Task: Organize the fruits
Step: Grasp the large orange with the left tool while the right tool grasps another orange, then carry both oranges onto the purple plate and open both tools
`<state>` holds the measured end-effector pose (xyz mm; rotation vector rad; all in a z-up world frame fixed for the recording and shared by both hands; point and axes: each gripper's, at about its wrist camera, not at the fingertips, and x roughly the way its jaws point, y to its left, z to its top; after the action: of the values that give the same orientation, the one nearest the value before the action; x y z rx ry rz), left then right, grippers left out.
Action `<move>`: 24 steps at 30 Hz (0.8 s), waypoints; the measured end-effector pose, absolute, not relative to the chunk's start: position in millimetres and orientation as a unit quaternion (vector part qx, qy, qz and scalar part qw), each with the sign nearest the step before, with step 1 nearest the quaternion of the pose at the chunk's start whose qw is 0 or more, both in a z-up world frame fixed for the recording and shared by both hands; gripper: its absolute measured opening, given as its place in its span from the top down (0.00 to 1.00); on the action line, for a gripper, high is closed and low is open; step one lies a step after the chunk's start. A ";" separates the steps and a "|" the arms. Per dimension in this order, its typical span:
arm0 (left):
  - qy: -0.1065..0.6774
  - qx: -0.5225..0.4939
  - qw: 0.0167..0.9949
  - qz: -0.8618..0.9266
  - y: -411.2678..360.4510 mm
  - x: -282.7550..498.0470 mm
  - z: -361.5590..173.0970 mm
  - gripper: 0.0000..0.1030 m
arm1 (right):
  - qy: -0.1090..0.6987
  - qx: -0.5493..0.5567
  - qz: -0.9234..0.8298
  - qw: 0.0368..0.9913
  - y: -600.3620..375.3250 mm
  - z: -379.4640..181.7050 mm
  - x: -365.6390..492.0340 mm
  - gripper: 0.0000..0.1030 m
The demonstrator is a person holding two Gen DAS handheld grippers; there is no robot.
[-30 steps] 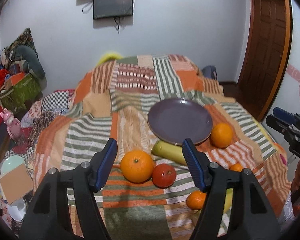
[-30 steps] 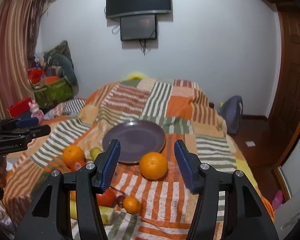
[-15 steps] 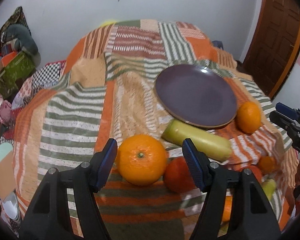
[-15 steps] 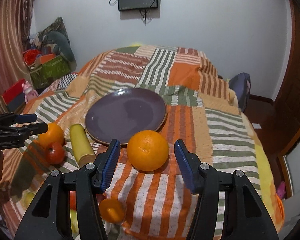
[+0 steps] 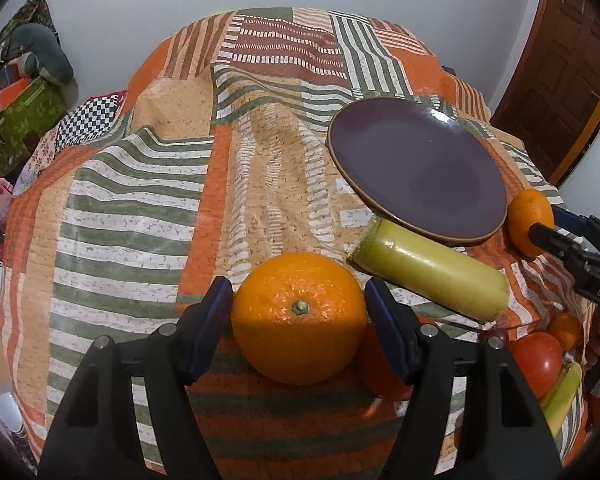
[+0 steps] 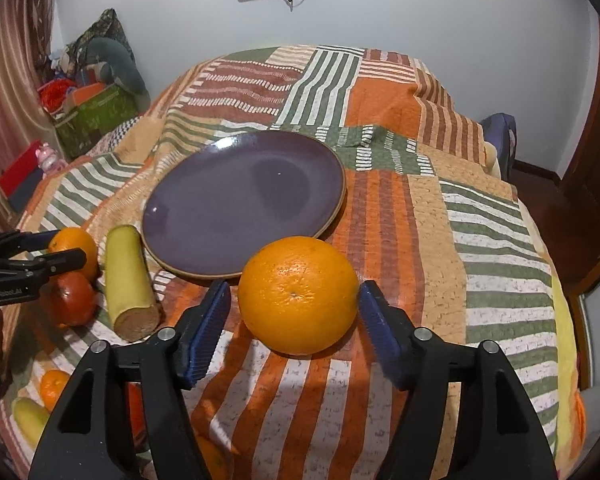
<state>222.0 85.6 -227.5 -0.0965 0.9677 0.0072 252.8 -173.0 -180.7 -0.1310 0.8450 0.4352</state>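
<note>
Where quilted patchwork sags, each open gripper [image 5: 299,312] brackets a dimpled (glossy) orange [image 5: 299,317].

Even indoor light fills both views, coming from overhead. Each pair of tongs throws a dark shadow onto the bedspread [image 5: 148,184] right beneath itself, and that shadow cuts across the lower half of the orange [image 5: 299,317] between the left tongs [image 5: 299,328]. Just beyond the right tongs [image 6: 295,330], the purple plate [image 6: 204,216] carries a soft sheen and one tiny glare point. Everything is sharp, no motion blur. Fisheye bending curves the far wall, and black vignette closes every corner.
</note>
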 end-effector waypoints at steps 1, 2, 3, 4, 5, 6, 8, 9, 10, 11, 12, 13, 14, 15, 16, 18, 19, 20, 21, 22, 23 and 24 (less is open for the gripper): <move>0.465 -0.047 0.884 0.003 85.6 222.7 -227.9 0.34 | 0.408 -0.071 0.207 0.887 -171.4 -182.4 253.6 0.36; 0.464 -0.047 0.884 0.003 85.9 223.3 -228.6 0.34 | 0.408 -0.077 0.204 0.887 -170.6 -184.2 254.6 0.36; 0.464 -0.046 0.885 0.003 85.8 223.1 -229.0 0.34 | 0.410 -0.080 0.202 0.886 -169.9 -186.4 257.7 0.35; 0.464 -0.048 0.884 0.003 86.1 223.4 -229.1 0.34 | 0.412 -0.079 0.201 0.885 -169.5 -187.5 258.7 0.34; 0.464 -0.047 0.884 0.003 85.2 223.4 -228.8 0.34 | 0.414 -0.076 0.200 0.885 -170.3 -189.1 260.3 0.34; 0.464 -0.045 0.884 0.003 85.6 223.3 -229.0 0.34 | 0.417 -0.071 0.200 0.884 -171.2 -190.1 261.9 0.34; 0.465 -0.042 0.884 0.003 85.4 223.6 -228.8 0.34 | 0.418 -0.074 0.195 0.884 -169.0 -189.9 263.4 0.36; 0.465 -0.041 0.884 0.003 86.0 223.7 -228.8 0.34 | 0.418 -0.075 0.194 0.884 -169.0 -189.9 263.8 0.37; 0.466 -0.042 0.884 0.002 85.3 223.6 -228.2 0.35 | 0.419 -0.074 0.195 0.884 -169.4 -189.5 263.6 0.38; 0.467 -0.042 0.883 0.001 85.7 223.3 -227.3 0.35 | 0.419 -0.073 0.195 0.884 -169.8 -189.1 263.1 0.38; 0.468 -0.044 0.883 -0.001 86.2 222.8 -226.0 0.35 | 0.420 -0.072 0.194 0.884 -169.9 -188.5 262.3 0.38; 0.478 -0.048 0.877 0.000 85.4 222.5 -224.7 0.35 | 0.421 -0.070 0.195 0.883 -170.3 -187.6 261.4 0.38; 0.477 -0.050 0.878 -0.002 85.8 221.6 -221.8 0.35 | 0.423 -0.065 0.195 0.882 -172.4 -185.9 260.8 0.38; 0.476 -0.050 0.878 -0.003 85.0 220.9 -219.6 0.35 | 0.424 -0.060 0.196 0.882 -173.5 -184.4 259.7 0.39; 0.472 -0.048 0.880 -0.004 84.0 218.9 -215.1 0.35 | 0.424 -0.054 0.197 0.882 -175.3 -182.0 259.0 0.39; 0.466 -0.044 0.884 -0.005 81.7 216.6 -207.8 0.36 | 0.421 -0.047 0.198 0.884 -177.6 -177.0 255.8 0.39; 0.462 -0.042 0.886 -0.006 80.2 215.0 -202.1 0.36 | 0.417 -0.047 0.198 0.886 -178.4 -173.6 253.7 0.39; 0.458 -0.040 0.888 -0.007 79.1 214.2 -198.0 0.36 | 0.412 -0.048 0.196 0.889 -179.5 -168.9 251.6 0.39; 0.454 -0.039 0.890 -0.009 77.8 213.5 -192.6 0.36 | 0.405 -0.051 0.194 0.892 -180.3 -163.8 249.5 0.39; 0.450 -0.038 0.892 -0.010 76.1 212.5 -188.3 0.36 | 0.401 -0.053 0.194 0.894 -180.6 -160.2 248.4 0.39; 0.447 -0.038 0.894 -0.011 75.0 212.0 -184.0 0.36 | 0.392 -0.054 0.193 0.898 -181.8 -153.4 246.4 0.39; 0.442 -0.037 0.896 -0.012 73.7 211.7 -179.1 0.36 | 0.386 -0.054 0.193 0.900 -182.3 -148.2 245.3 0.39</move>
<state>211.7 73.6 -179.1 -0.0776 0.9169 -0.0255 245.3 -182.3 -148.2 -0.1123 0.7994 0.3993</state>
